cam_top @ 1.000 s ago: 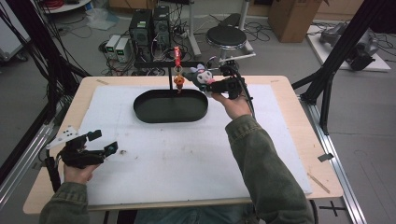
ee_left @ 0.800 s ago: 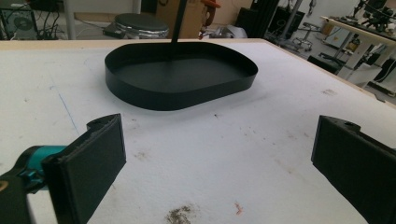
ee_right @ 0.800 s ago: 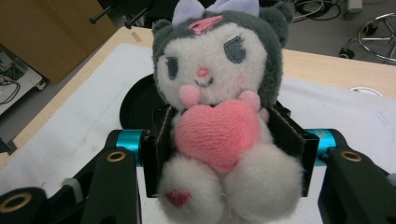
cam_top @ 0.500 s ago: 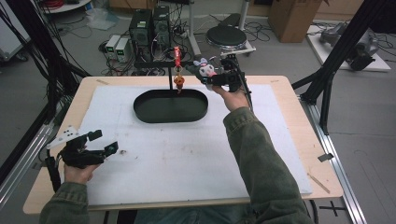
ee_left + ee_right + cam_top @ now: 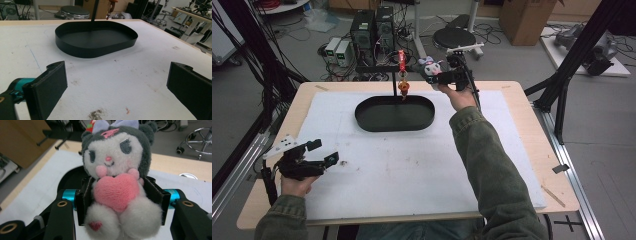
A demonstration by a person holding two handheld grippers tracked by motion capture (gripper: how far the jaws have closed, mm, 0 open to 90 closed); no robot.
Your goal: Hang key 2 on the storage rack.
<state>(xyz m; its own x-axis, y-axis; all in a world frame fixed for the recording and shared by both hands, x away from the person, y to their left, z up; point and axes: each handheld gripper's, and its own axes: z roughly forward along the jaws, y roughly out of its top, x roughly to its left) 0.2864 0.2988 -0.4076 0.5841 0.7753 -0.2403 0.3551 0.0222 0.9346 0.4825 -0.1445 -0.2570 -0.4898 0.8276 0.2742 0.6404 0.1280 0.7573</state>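
Plush toy (image 5: 117, 187) clamped by right gripper (image 5: 120, 200), black tray (image 5: 394, 113)

On the floor beyond the table's (image 5: 532, 115) far edge, 2 towers (image 5: 373, 25) are set toward its left, a stool (image 5: 452, 36) is placed mid-edge, and a box (image 5: 524, 12) is seen toward its right.

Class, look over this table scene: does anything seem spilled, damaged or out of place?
Nothing is spilled or broken. The white table cover carries small brownish smudges near the open left gripper. The right gripper squeezes a grey-and-white plush toy, held upright.
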